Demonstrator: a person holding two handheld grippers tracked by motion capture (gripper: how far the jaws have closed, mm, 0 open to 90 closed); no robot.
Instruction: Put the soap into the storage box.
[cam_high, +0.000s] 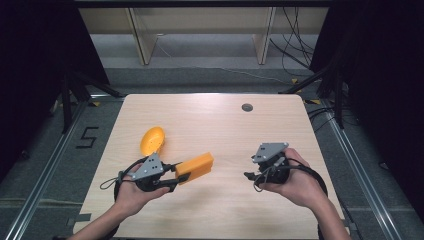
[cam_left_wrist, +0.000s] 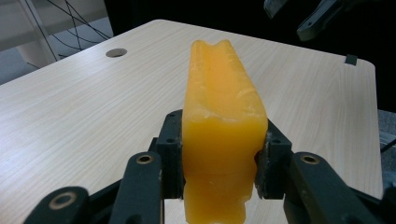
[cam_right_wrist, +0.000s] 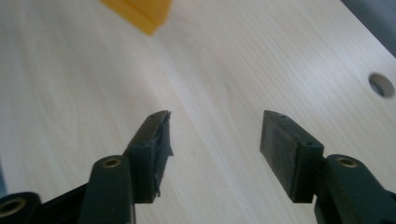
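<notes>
Orange block is riding clamped in the left claw just above the table, the right claw is waiting empty and spread, so next probably calls for a handover or set-down.

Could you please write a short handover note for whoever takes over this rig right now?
Left gripper: shut on the orange block, held near its end, by the table's front left.
Right gripper: open, holding nothing, over bare table to the right.
Orange scoop-shaped piece lies on the table behind the left gripper.
Done: block gripped.
Left: probably placing the block or passing it across; the right gripper is free.
</notes>
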